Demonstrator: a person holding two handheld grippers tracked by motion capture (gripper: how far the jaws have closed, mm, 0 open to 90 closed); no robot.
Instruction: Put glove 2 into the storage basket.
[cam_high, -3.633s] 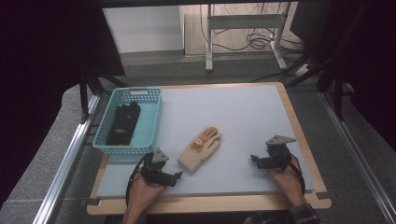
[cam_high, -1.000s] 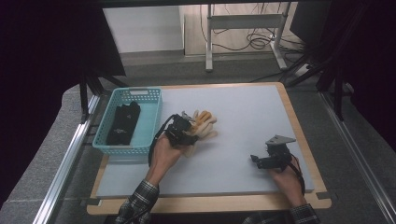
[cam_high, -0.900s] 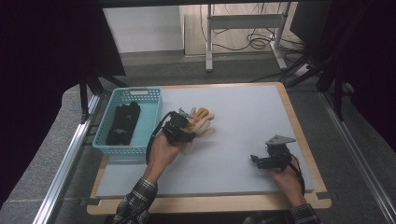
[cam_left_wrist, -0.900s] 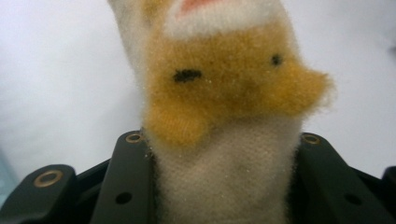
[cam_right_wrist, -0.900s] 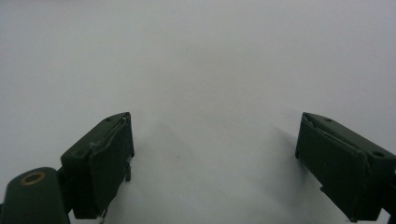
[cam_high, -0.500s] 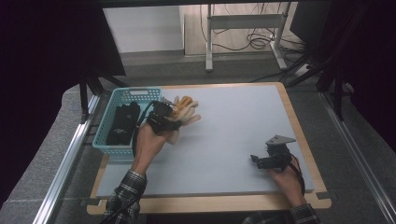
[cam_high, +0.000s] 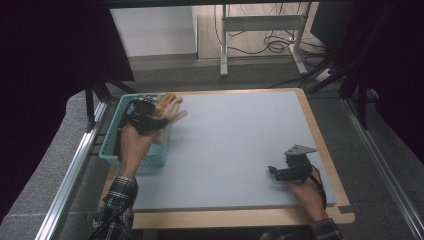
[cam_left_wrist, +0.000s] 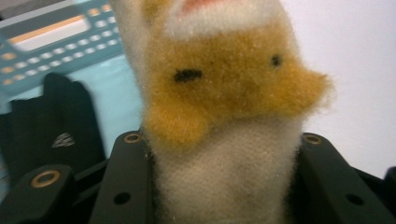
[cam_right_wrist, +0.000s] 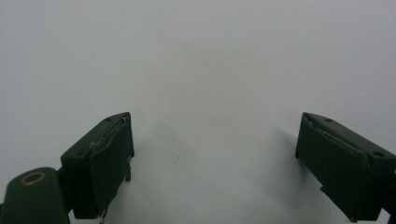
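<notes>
The teal basket (cam_high: 131, 150) is sitting at the tabletop's (cam_high: 235, 145) nine o'clock edge, with a black glove (cam_left_wrist: 51, 130) lying inside it; the left gripper view is showing that glove and the fuzzy tan-and-cream glove's (cam_left_wrist: 224, 116) stitched markings up close, details too small from above. The left gripper (cam_high: 142, 117) is hanging over the basket, forearm stretching toward eleven o'clock, jaws clamping the fuzzy glove; the right gripper (cam_high: 292, 167) is resting at five o'clock, jaws standing wide with nothing between them.
</notes>
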